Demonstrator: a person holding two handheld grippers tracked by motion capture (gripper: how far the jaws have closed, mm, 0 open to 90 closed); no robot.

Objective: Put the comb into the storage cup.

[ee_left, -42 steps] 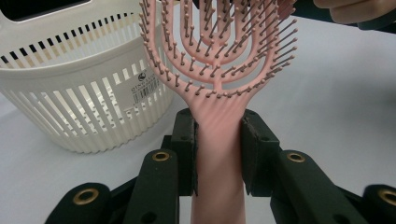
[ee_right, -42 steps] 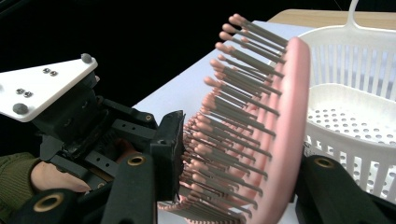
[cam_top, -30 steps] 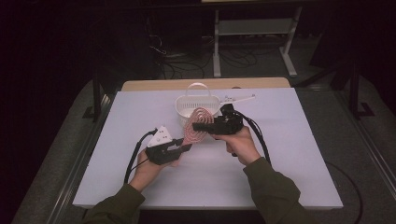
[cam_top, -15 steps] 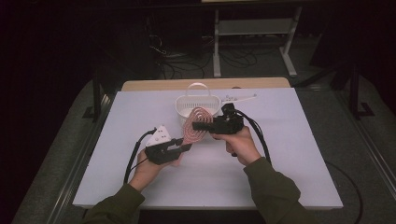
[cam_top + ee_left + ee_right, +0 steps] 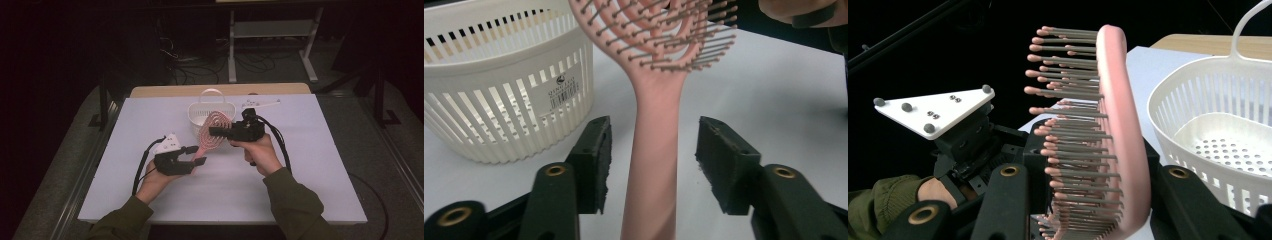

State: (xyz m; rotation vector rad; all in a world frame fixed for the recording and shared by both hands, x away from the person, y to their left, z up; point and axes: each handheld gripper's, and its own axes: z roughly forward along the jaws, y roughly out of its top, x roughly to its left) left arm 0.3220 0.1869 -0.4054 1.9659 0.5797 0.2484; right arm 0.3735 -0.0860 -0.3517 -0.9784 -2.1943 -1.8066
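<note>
**Brush handover mid-desk, basket waiting**

Desk [image 5: 150,200]: one, pale top, mostly bare.

Basket [image 5: 202,112]: one, white, slotted wall, hoop handle. Stands upright near middle of far edge and looks empty inside in right gripper view [image 5: 1218,130]. Prob. parked there as drop spot, mouth up and just behind the brush.

Brush [image 5: 212,127]: one, pink, oval vented head w/ bristles. Held off the desk around its middle, just in front of the basket, head toward far edge, handle slanting toward near-left corner. Touching basket or not: can't tell.

Right hand-held gripper [image 5: 216,131]: pressed onto the brush head from both sides, bristle side and back [image 5: 1120,125]. Carrying the whole brush, so judged the receiving side of a pass.

Left hand-held gripper [image 5: 196,155]: jaws have just been opening, now spread, handle [image 5: 654,150] between pads w/ gaps both sides and no contact. Likely letting go so the right can take it to the basket.

Small white item [image 5: 260,104]: one, near far edge, right of basket; type unclear.

Count: 2 hand-held grippers, 1 brush, 1 basket, 1 small item.
</note>
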